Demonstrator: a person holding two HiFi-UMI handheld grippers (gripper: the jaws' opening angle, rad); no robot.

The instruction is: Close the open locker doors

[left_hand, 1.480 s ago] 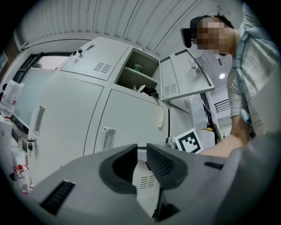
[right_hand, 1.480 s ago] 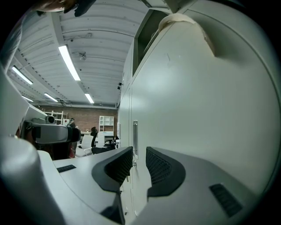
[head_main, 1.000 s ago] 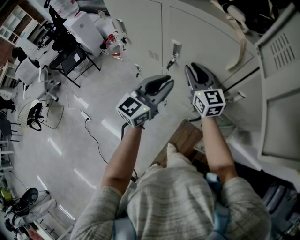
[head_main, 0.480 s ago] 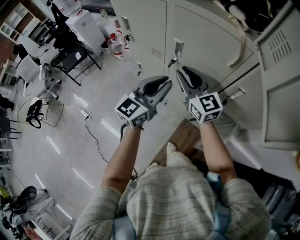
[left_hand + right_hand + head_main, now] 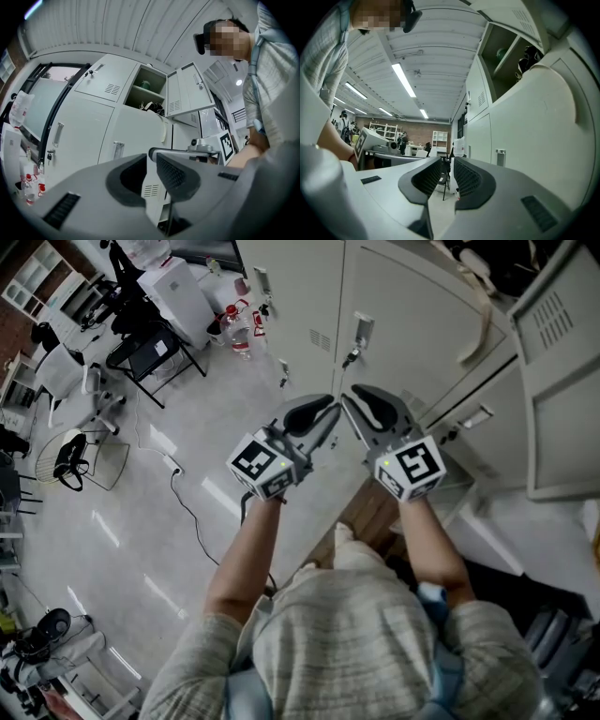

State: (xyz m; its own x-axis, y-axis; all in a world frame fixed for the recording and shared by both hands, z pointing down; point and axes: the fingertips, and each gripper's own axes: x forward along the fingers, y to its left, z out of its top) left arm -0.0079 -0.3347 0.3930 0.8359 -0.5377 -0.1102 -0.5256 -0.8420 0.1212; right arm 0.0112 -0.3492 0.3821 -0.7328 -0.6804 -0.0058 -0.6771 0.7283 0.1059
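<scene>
Grippers, both raised in front of the locker bank, tips close together and angled toward each other in the head view.

Left gripper: my fingers stand a narrow gap apart. Nothing is between them; a vented locker panel shows through the gap. Not gripping.

Right gripper: same condition. Its own view shows a slim gap between the ribbed pads, with only the room behind showing through it. Empty.

Open locker door: upper row, swung outward, hinge side to the right in the left gripper view. The open compartment beside it has dark items on its shelf; I cannot make out what they are. In the head view this door sits at the far right, apart from both grippers. Neither gripper touches it.

Closed doors: these are directly beyond my gripper tips. One carries a small latch near its edge. A pale strap hangs down across the locker front from above.

Surroundings: light, glossy floor to the left, with a dark cable trailing across it. A bottle stands at the foot of the lockers, near a black folding chair.
</scene>
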